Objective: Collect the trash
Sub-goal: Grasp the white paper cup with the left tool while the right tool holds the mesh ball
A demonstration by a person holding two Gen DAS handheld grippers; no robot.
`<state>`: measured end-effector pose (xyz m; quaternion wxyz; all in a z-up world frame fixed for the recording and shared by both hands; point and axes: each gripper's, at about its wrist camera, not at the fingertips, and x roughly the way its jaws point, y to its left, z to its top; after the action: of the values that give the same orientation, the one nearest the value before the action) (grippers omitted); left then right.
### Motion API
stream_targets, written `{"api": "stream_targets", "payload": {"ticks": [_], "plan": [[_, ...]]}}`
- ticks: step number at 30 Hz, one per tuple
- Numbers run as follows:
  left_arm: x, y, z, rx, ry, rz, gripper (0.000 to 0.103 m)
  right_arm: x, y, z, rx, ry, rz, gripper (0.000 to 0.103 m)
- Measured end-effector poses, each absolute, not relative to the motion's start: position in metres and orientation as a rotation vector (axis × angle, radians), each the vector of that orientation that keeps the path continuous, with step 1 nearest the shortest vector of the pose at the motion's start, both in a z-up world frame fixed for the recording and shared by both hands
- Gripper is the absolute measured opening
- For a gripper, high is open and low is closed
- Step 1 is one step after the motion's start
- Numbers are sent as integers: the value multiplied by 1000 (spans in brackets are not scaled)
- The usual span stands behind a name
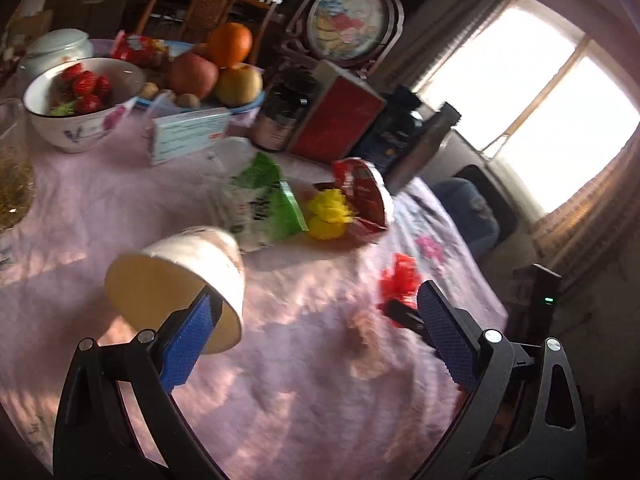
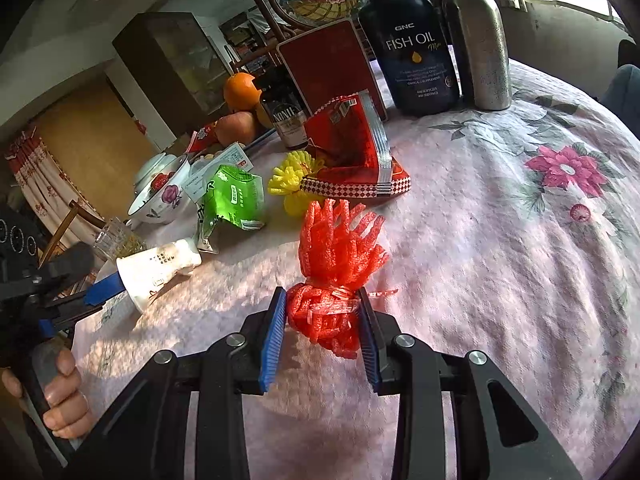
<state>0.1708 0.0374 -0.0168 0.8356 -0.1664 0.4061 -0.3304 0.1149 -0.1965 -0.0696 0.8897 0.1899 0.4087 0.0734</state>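
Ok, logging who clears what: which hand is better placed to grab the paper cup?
Left: the left gripper is open, one finger at the cup's rim. The right gripper is clamped on the red net.

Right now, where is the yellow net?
In the right wrist view, the yellow net lies on the tablecloth between the green packet and red bag, beyond the red net.

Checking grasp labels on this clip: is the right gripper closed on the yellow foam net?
No, the right gripper is clamped on the red foam net, while the yellow foam net lies untouched farther back on the tablecloth.
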Motion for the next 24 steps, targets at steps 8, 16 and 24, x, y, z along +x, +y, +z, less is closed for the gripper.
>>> {"api": "stream_targets", "payload": {"ticks": [8,16,24], "plan": [[184,60,-33,-416,940,-432,95,115,-198,-70,384,856,152,35],[187,57,-41,-360,945,-337,77,118,-195,-73,374,868,153,35],[194,52,-54,-306,984,-285,59,118,-192,-72,359,863,158,35]]}}
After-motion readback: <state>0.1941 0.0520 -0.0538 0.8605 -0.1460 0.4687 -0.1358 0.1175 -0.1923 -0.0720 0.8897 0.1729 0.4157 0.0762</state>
